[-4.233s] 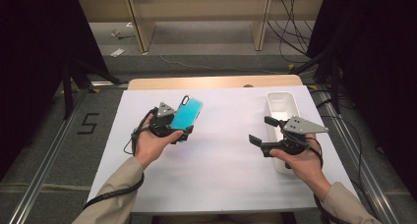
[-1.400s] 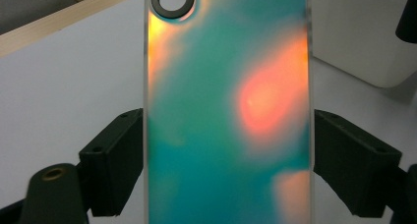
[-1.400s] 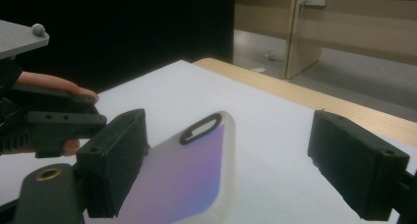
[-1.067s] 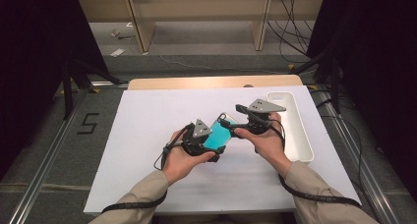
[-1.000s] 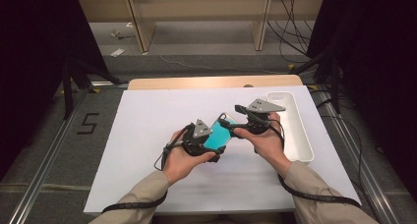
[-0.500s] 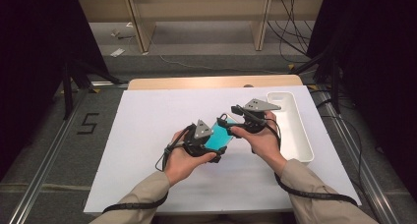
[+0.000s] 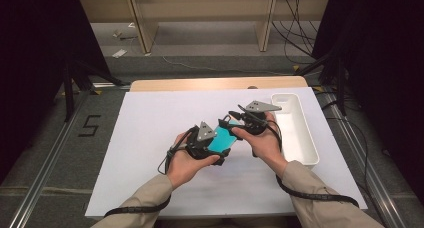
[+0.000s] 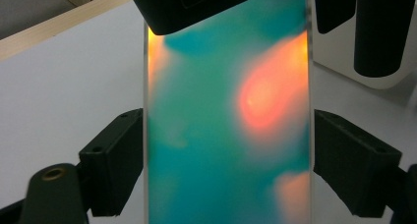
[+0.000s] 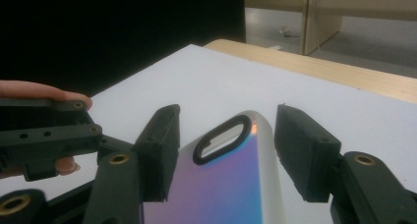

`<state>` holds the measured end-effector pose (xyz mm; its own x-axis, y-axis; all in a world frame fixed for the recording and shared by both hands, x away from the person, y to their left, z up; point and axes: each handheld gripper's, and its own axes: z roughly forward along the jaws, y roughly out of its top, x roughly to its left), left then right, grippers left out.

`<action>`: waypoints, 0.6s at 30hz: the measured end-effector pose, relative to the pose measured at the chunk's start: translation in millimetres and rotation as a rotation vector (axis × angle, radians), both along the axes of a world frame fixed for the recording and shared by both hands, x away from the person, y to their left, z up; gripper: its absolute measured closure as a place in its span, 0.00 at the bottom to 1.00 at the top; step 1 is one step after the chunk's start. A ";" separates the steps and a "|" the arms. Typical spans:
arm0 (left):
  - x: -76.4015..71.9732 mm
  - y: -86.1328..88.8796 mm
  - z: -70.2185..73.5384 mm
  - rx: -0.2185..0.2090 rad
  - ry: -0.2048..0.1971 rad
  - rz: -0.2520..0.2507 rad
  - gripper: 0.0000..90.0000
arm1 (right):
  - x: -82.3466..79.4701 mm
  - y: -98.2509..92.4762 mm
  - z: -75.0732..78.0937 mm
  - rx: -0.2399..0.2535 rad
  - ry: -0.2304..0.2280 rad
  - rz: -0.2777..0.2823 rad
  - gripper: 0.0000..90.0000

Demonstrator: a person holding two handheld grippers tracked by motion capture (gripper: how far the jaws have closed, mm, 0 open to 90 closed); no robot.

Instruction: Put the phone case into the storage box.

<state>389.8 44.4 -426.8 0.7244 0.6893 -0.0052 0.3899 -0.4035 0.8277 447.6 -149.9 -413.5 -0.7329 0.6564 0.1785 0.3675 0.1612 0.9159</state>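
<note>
Left tool (image 7: 218, 147) clamps your phone case (image 7: 223, 139) | right tool (image 7: 231, 119), closing, straddles its far end without touching | case's long axis points at it

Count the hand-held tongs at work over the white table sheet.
2: the left tongs grip the glossy teal phone case mid-table; the right tongs straddle its far end.

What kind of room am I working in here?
Probably a lab recording station: a white-covered table on a grey floor, black curtains at both sides, loose cables and a floor mark "5".
</note>
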 end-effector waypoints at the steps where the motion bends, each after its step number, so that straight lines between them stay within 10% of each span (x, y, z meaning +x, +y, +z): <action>1: -0.1 0.0 0.0 -0.001 0.000 -0.001 0.19 | 0.2 0.4 -0.2 0.003 0.008 0.001 0.51; 18: 0.2 1.3 0.2 0.001 -0.005 0.009 0.19 | 3.0 2.3 -0.5 0.031 0.042 0.009 0.64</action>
